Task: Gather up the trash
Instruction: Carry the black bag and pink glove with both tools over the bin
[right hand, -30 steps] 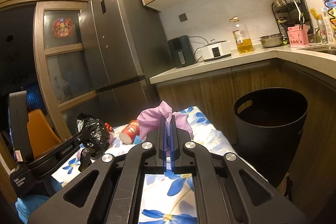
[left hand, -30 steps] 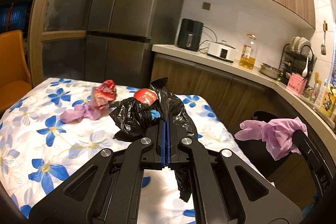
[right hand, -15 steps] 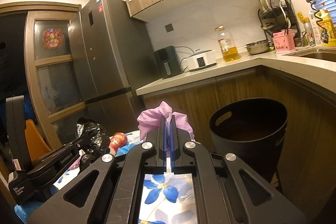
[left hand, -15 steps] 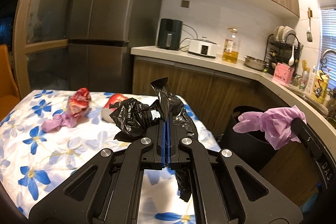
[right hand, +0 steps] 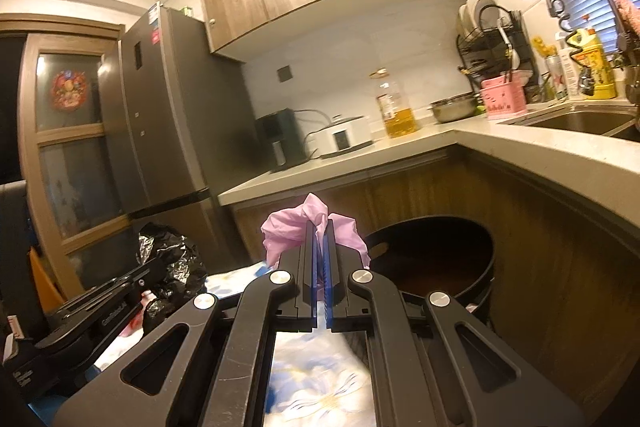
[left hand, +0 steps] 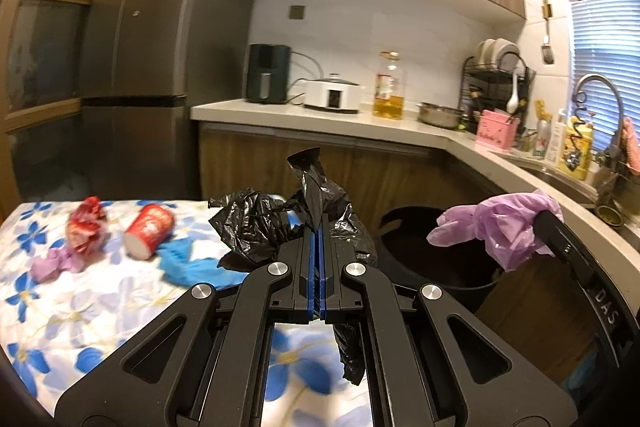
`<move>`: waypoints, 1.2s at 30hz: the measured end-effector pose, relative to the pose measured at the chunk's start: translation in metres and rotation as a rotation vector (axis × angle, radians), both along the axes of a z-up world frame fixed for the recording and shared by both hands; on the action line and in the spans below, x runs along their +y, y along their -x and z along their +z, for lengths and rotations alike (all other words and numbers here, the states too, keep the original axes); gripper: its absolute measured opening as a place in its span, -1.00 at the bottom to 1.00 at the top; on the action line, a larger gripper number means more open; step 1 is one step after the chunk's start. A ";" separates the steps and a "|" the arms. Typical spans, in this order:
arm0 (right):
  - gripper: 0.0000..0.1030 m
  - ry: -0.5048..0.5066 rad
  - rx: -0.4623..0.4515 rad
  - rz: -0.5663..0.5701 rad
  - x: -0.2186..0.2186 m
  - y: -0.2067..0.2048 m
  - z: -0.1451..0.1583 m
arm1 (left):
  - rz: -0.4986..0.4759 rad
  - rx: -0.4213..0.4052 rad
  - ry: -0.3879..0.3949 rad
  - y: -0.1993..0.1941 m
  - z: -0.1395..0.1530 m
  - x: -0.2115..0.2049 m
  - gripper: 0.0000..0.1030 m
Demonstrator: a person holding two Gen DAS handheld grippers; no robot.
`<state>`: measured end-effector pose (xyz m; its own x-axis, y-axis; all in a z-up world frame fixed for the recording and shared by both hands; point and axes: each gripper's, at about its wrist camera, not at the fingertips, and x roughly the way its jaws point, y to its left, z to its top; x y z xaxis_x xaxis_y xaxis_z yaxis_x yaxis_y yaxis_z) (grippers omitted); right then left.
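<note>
- Gripping a crumpled black plastic bag (left hand: 256, 223), the left gripper (left hand: 319, 239) has its blue-lined jaws pressed together on the film, with one strip of it hanging down below the fingers.
- The right gripper (right hand: 319, 231) is clamped on a pale purple disposable glove (right hand: 288, 231), which bunches up above and to either side of its closed jaws.
- In the left wrist view the same glove (left hand: 500, 227) hangs over the open mouth of the round black trash bin (left hand: 408, 247), which stands on the floor at the table's far corner, beside the wooden cabinets.
- In the right wrist view the bin (right hand: 436, 259) sits just beyond the glove, and the bag-carrying left gripper shows at lower left, beside the right one.
- Left on the white tablecloth with blue flowers (left hand: 80, 307): a red paper cup lying on its side (left hand: 150, 229), a crumpled red wrapper (left hand: 86, 227) touching a second scrap of purple glove (left hand: 50, 265), and a blue crumpled piece (left hand: 188, 265) just beside the cup.
- Behind, a pale countertop (left hand: 320, 117) carries a black air fryer (left hand: 267, 73), a white cooker (left hand: 332, 95) and a bottle of yellow oil (left hand: 389, 91), next to a tall grey refrigerator (left hand: 160, 47).
</note>
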<state>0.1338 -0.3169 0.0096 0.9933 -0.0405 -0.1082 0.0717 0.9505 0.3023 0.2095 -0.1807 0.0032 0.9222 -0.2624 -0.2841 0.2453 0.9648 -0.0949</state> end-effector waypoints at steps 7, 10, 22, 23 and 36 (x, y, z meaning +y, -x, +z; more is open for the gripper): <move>-0.94 -0.004 -0.019 -0.073 -0.031 -0.009 0.008 | -0.074 -0.023 -0.014 -0.017 0.007 -0.038 -1.00; -0.94 -0.014 -0.021 -0.095 -0.044 -0.014 0.009 | -0.099 -0.026 -0.017 -0.024 0.008 -0.052 -1.00; -0.94 -0.016 0.008 -0.117 -0.075 -0.038 0.007 | -0.197 -0.029 -0.024 -0.050 0.005 -0.107 -1.00; -0.94 -0.018 0.009 -0.118 -0.077 -0.040 0.007 | -0.198 -0.031 -0.030 -0.052 0.004 -0.111 -1.00; -0.94 -0.023 0.008 -0.106 -0.087 -0.059 0.004 | -0.216 -0.003 -0.043 -0.076 -0.006 -0.128 -1.00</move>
<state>0.1926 -0.4038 0.0136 0.9827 -0.1426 -0.1185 0.1739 0.9301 0.3234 0.2857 -0.3086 -0.0030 0.8467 -0.4419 -0.2964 0.4471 0.8928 -0.0538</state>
